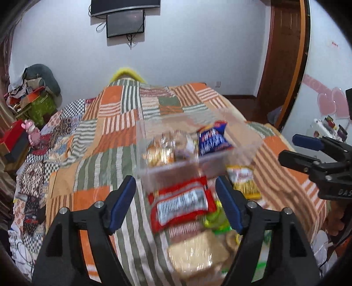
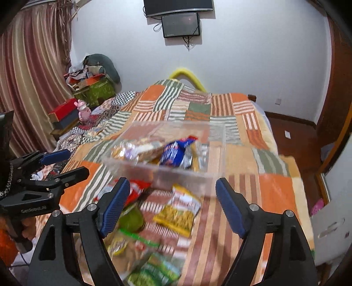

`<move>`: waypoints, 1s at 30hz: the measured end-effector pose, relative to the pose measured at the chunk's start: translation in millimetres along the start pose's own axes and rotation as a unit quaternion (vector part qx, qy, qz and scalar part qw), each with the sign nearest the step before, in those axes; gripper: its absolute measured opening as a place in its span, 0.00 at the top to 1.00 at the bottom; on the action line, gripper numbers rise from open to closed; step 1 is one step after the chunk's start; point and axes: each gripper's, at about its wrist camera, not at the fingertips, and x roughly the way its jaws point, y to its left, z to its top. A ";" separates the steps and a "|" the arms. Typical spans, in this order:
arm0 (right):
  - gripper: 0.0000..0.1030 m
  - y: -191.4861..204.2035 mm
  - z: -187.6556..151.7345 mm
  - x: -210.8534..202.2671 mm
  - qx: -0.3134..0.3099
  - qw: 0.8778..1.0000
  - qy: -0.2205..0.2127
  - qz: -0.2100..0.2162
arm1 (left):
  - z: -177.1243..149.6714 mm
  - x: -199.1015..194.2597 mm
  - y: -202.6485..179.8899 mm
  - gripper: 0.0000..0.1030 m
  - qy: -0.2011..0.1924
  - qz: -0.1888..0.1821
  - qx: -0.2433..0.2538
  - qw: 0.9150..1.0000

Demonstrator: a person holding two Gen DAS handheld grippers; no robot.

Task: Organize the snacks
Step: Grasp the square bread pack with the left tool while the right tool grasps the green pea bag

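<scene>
— what is seen around the bed (image 2: 220, 110)?
— a pale wall (image 2: 253, 61) is faced, with two dark screens (image 2: 180, 15) mounted at twelve o'clock. striped curtains (image 2: 33, 77) are hung at ten o'clock.
— and to the right?
— a brown wooden door (image 1: 283, 55) is placed at two o'clock; dark wooden floor (image 2: 292, 140) is shown at three.

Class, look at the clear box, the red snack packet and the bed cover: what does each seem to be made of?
Clear box: likely hard glossy plastic, since the snacks show through its walls.
Red snack packet: probably shiny plastic film; it glints and crinkles.
Bed cover: matte woven cloth, apparently patchwork, in striped squares.
</scene>
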 end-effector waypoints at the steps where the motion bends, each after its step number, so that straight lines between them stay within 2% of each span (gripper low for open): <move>1: 0.24 1.6 -4.4 -0.8 0.002 1.000 0.004 0.001 | -4.4 -0.5 -0.9 0.25 0.003 0.000 0.000 1.000; 9: 0.24 3.7 -47.2 3.1 0.020 0.998 0.059 0.001 | -48.3 -2.4 -3.5 0.17 0.037 -0.003 -0.003 0.999; 16: 0.24 3.6 -87.6 21.5 0.032 0.993 0.114 -0.005 | -83.8 6.2 -5.2 0.17 0.071 -0.002 0.001 0.997; 22: 0.24 7.8 -98.3 29.6 0.038 0.991 0.131 0.002 | -89.5 17.4 -9.1 0.17 0.086 -0.012 -0.007 0.996; 26: 0.25 12.2 -101.6 27.8 0.019 0.991 0.129 -0.005 | -88.9 20.8 -13.3 0.16 0.083 -0.019 -0.009 0.996; 30: 0.33 12.9 -104.7 24.4 -0.001 0.992 0.127 -0.013 | -86.8 26.0 -14.9 0.13 0.084 -0.023 -0.013 0.996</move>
